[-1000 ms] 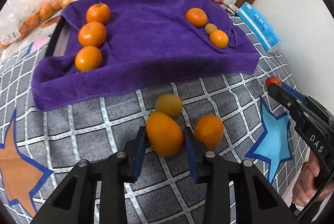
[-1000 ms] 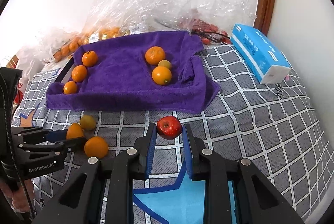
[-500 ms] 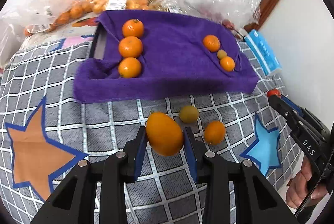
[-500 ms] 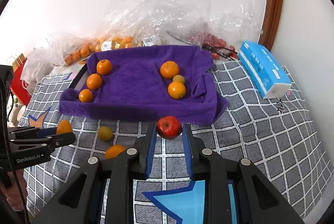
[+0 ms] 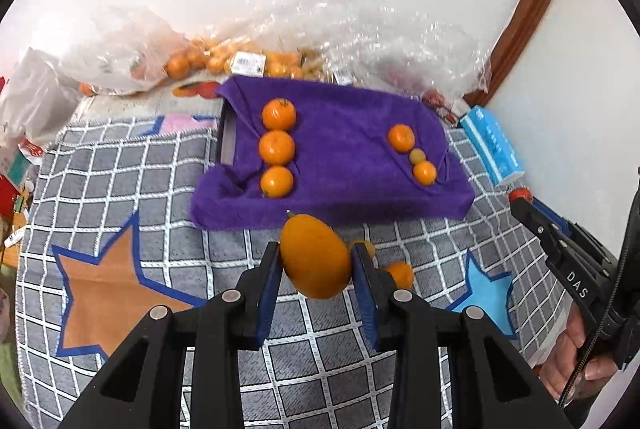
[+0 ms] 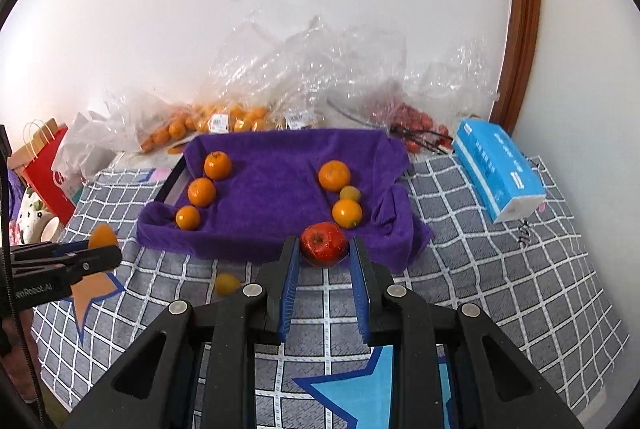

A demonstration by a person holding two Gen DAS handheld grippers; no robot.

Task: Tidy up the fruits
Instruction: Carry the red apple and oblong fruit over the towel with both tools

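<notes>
My left gripper (image 5: 316,261) is clenched on the smooth egg-shaped orange fruit (image 5: 315,256), right gripper (image 6: 325,256) on the glossy red apple (image 6: 324,243), both above the purple towel's (image 5: 340,153) near edge. Firm, slick skins; I'd grip mid-girth.

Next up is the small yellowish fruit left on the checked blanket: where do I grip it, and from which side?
Take the small yellowish fruit across its middle, from above. It is round with no handle, and lies apart from the purple towel.
</notes>
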